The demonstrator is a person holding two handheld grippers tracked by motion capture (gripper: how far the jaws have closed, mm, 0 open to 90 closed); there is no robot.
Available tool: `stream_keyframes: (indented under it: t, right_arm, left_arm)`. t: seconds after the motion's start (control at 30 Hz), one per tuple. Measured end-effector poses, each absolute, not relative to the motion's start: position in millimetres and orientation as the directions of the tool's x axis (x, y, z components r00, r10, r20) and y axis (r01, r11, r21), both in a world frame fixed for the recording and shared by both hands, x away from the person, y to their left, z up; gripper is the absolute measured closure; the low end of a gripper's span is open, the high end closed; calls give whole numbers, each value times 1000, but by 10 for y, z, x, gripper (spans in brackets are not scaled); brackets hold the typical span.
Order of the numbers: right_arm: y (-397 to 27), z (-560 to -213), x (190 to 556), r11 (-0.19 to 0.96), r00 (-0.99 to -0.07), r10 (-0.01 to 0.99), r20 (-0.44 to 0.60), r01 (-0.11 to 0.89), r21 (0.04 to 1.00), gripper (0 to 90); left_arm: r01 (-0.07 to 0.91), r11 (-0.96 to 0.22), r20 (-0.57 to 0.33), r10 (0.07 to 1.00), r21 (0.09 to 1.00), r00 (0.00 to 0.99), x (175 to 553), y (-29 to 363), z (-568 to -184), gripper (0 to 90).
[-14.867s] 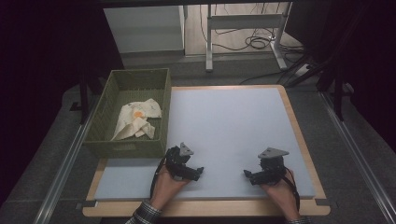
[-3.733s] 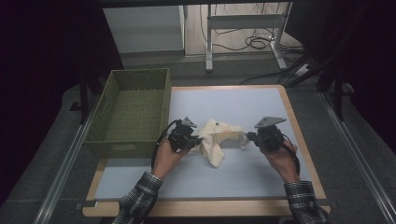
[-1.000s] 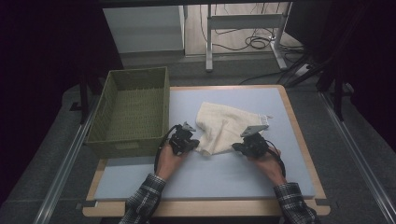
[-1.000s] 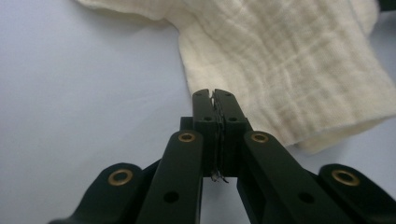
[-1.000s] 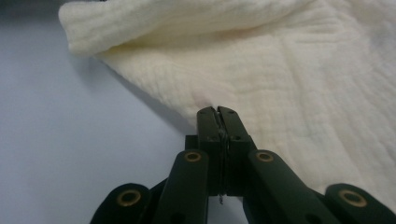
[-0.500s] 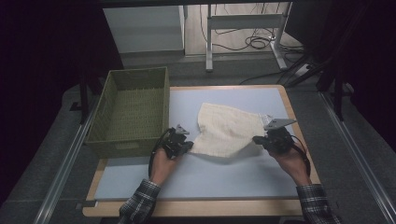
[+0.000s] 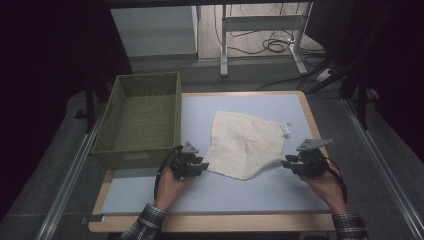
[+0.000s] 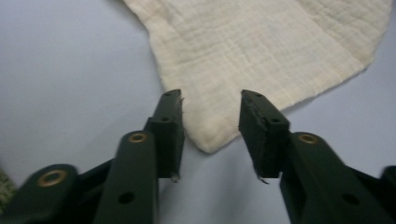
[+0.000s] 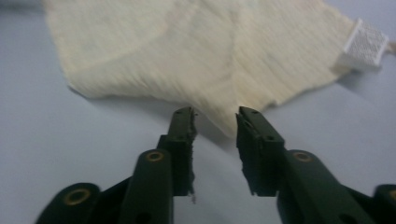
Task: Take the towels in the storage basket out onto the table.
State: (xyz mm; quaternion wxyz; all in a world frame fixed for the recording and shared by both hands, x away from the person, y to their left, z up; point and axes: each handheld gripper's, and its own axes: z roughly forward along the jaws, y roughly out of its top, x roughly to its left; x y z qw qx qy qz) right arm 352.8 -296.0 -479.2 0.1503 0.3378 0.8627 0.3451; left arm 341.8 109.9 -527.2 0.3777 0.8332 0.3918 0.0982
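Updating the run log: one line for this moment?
cloth spread flat on mat | left gripper just opened, corner between jaws | right gripper just opened

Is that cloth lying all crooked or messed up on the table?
A little. The cream cloth lies flat but askew on the blue mat, its corners pointing off at angles, and one edge looks folded over in the right gripper view. Its white tag sticks out. The green basket looks fine.

We find one printed item: a small white tag (image 9: 363, 45) sewn to the edge of the cream cloth (image 9: 201, 51). Its fine dark print is too blurred to read. We note no other text.
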Motion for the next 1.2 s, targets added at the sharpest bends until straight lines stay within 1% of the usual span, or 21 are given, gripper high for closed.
stream_keyframes:
  t: [0.1,0.13,0.2,0.27,0.3,0.33,0.43,0.57,0.63,0.7,0.73,0.77,0.87,1.0,1.1,1.2]
  right_arm:
    - [-2997,-4958,3587,524,-709,704,-26,494,694,558]
    - [-2991,-5011,3613,524,-704,709,-34,494,694,545]
    - [-2961,-5101,3670,526,-710,704,-32,490,695,551]
    - [-2916,-5146,3705,530,-711,702,-42,483,697,740]
    - [-2896,-5138,3713,524,-713,701,-36,480,704,816]
    - [-2882,-5102,3715,519,-719,695,-26,475,711,850]
    - [-2853,-4845,3695,506,-729,684,-20,455,733,859]
    - [-2783,-4448,3744,535,-732,677,-68,427,730,856]
    - [-2715,-4335,3871,550,-729,680,-82,432,715,843]
    - [-2618,-4318,4045,551,-723,687,-76,450,702,804]
    - [-2562,-4354,4140,559,-718,691,-80,461,690,769]
    - [-2505,-4417,4237,564,-711,698,-83,475,675,711]
    - [-2379,-4713,4505,552,-672,737,-74,535,639,577]
    - [-2378,-4920,4614,545,-643,761,-80,568,617,536]
    - [-2488,-4860,4540,519,-633,771,-66,566,640,536]
    - [-2590,-4773,4428,493,-638,770,-21,575,653,580]
  left_arm:
    - [577,-418,-109,737,702,667,3441,1047,-5324,550]
    - [578,-421,-104,740,700,665,3454,1032,-5344,548]
    - [568,-424,-90,741,705,665,3461,1005,-5374,536]
    - [564,-426,-83,742,708,665,3462,997,-5380,534]
    - [561,-427,-81,741,709,667,3460,998,-5382,533]
    - [558,-428,-80,739,711,669,3455,1002,-5387,532]
    - [550,-422,-82,736,720,672,3449,1017,-5404,529]
    - [543,-424,-79,732,725,677,3450,1020,-5412,523]
    - [542,-420,-80,733,728,676,3450,1021,-5416,523]
    - [541,-418,-84,731,730,677,3447,1028,-5421,520]
    - [542,-413,-89,731,731,676,3444,1030,-5425,519]
    - [541,-412,-90,730,733,678,3444,1034,-5428,518]
    - [534,-408,-89,728,741,680,3437,1042,-5440,515]
    - [531,-407,-91,725,743,683,3435,1045,-5445,505]
    - [531,-408,-91,724,743,684,3439,1046,-5444,505]
    - [530,-408,-90,723,743,685,3439,1046,-5445,505]
